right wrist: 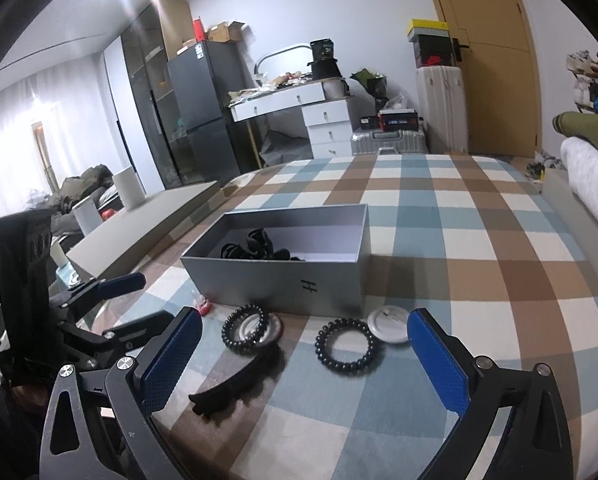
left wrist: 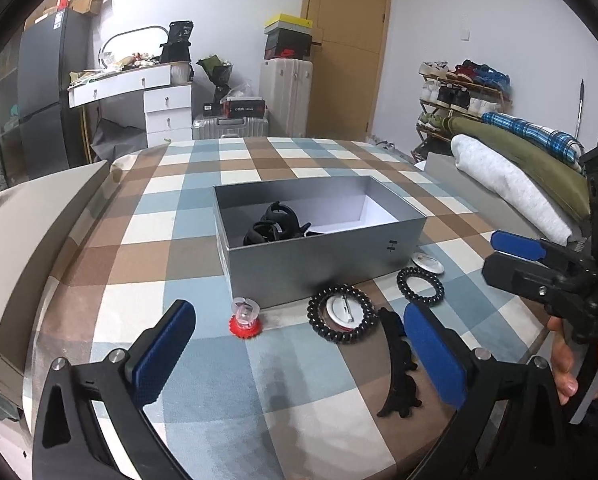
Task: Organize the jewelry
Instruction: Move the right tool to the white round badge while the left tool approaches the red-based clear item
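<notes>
An open grey box [left wrist: 319, 264] [right wrist: 275, 280] stands on the checked tablecloth with black hair accessories [left wrist: 277, 226] inside. In front of it lie a clear trinket on a red toothed base [left wrist: 245, 316], a black coil hair tie [left wrist: 343, 314] [right wrist: 246, 330] around a white disc, a second coil tie [left wrist: 420, 284] [right wrist: 343, 346], another white disc [left wrist: 427, 263] [right wrist: 387, 326] and a black claw clip [left wrist: 399, 368] [right wrist: 239, 380]. My left gripper [left wrist: 299, 312] [right wrist: 153, 300] hovers open just short of the red trinket and first tie. My right gripper [right wrist: 305, 320] [left wrist: 495, 254] is open before the second tie, holding nothing.
Folded blankets [left wrist: 511, 184] are stacked along the table's right side. A low grey ledge [left wrist: 39, 216] runs along the left, with white cylinders [right wrist: 129, 188] on it. Checked cloth stretches behind the box. A hand [left wrist: 567, 360] holds the right gripper.
</notes>
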`<act>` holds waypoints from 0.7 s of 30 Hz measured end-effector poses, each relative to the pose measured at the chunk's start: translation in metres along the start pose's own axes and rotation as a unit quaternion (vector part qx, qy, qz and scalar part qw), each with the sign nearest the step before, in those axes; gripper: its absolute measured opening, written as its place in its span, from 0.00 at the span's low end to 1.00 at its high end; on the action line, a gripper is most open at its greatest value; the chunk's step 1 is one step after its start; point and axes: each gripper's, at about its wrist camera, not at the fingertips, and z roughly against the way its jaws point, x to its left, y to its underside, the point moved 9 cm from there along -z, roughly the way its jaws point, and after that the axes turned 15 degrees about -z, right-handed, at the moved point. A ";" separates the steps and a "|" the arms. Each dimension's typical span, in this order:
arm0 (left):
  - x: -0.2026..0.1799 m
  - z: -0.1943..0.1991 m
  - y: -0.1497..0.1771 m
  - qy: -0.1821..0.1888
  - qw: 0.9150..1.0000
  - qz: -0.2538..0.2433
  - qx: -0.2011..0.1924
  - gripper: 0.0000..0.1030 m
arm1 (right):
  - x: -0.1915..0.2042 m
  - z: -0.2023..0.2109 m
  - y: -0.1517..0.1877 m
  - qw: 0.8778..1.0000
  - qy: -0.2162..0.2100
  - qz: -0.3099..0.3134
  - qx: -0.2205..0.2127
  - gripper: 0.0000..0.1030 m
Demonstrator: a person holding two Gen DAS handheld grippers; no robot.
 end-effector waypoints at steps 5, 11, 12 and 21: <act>-0.001 0.001 0.004 0.003 1.000 0.005 0.000 0.99 | -0.003 -0.007 0.004 1.000 0.008 0.000 0.007 1.00; -0.007 0.001 0.007 0.013 1.000 0.001 -0.001 0.99 | -0.009 -0.012 0.008 0.999 0.030 0.011 0.013 1.00; -0.009 0.000 0.008 0.018 1.000 0.001 0.001 0.99 | -0.010 -0.014 0.009 0.999 0.032 0.008 0.016 1.00; -0.015 -0.005 0.012 0.015 1.000 -0.013 0.011 0.99 | -0.021 -0.029 0.023 0.995 0.080 0.031 0.045 0.99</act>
